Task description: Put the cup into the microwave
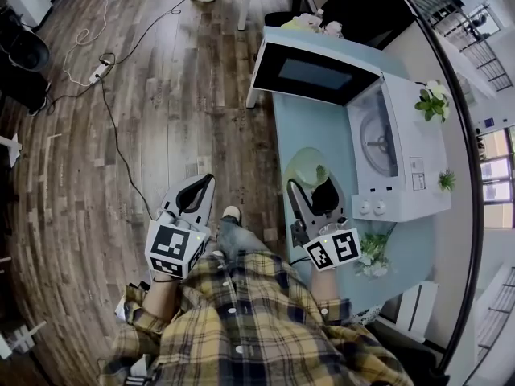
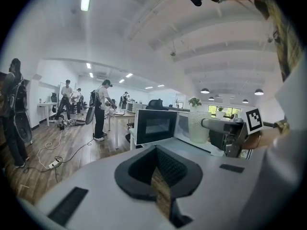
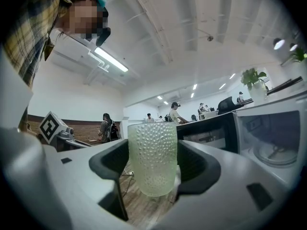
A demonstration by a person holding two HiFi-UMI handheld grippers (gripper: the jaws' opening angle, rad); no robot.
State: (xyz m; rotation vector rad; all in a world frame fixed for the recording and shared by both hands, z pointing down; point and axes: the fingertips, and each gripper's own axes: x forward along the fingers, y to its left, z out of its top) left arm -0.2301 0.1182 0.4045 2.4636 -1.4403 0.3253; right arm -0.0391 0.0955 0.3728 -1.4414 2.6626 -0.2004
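Note:
A pale green, bumpy glass cup [image 3: 152, 157] stands upright between the jaws of my right gripper [image 3: 153, 171], which is shut on it. In the head view, the cup [image 1: 307, 166] and right gripper [image 1: 314, 186] hang over the light blue table [image 1: 310, 127], just in front of the white microwave [image 1: 414, 147]. Its door [image 1: 315, 75] is swung wide open and shows the turntable [image 1: 376, 141] inside. My left gripper [image 1: 195, 193] is over the wooden floor left of the table, shut and holding nothing. The left gripper view shows the cup [image 2: 198, 126] beside the door [image 2: 154, 126].
Small potted plants [image 1: 434, 101] sit on and beside the microwave, and white flowers [image 1: 372, 257] stand at the table's near end. Cables and a power strip [image 1: 98, 71] lie on the floor. Several people [image 2: 100, 110] stand at desks farther back.

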